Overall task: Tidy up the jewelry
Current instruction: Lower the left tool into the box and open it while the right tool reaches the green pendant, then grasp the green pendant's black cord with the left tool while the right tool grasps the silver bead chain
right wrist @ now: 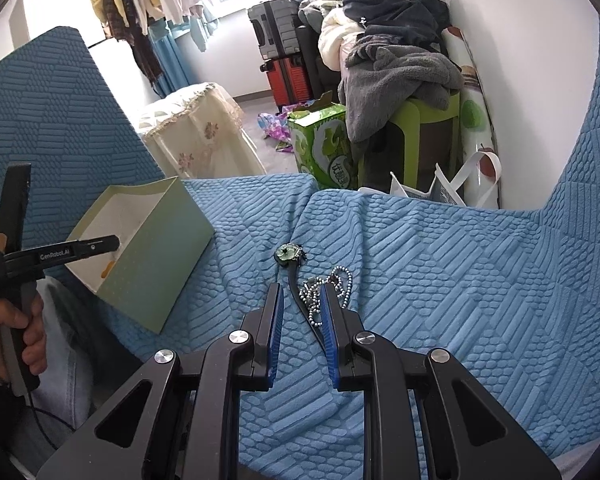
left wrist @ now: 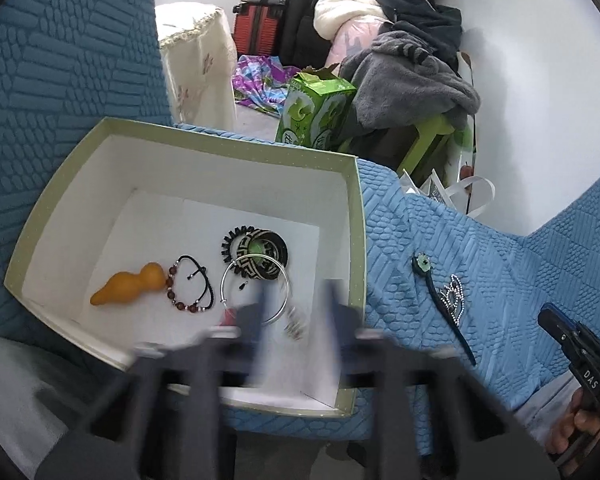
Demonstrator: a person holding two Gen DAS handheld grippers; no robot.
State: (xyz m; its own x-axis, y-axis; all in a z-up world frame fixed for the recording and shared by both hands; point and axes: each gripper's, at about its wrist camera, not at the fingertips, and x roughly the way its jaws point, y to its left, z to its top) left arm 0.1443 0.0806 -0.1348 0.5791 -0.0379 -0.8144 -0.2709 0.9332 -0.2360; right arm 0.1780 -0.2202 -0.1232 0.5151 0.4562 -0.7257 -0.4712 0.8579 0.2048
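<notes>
A pale green box sits on the blue sofa cover. Inside lie an orange gourd, a dark bead bracelet, a silver bangle, patterned black bangles and a small metal piece. My left gripper is open and blurred above the box's near right part. On the cover right of the box lie a black hairpin with a green flower and a silver bead chain. My right gripper is open, just before the hairpin and chain, empty.
The box also shows in the right wrist view, with the left gripper's body over it. Beyond the sofa edge stand a green carton, a green stool with clothes, suitcases and a white bag.
</notes>
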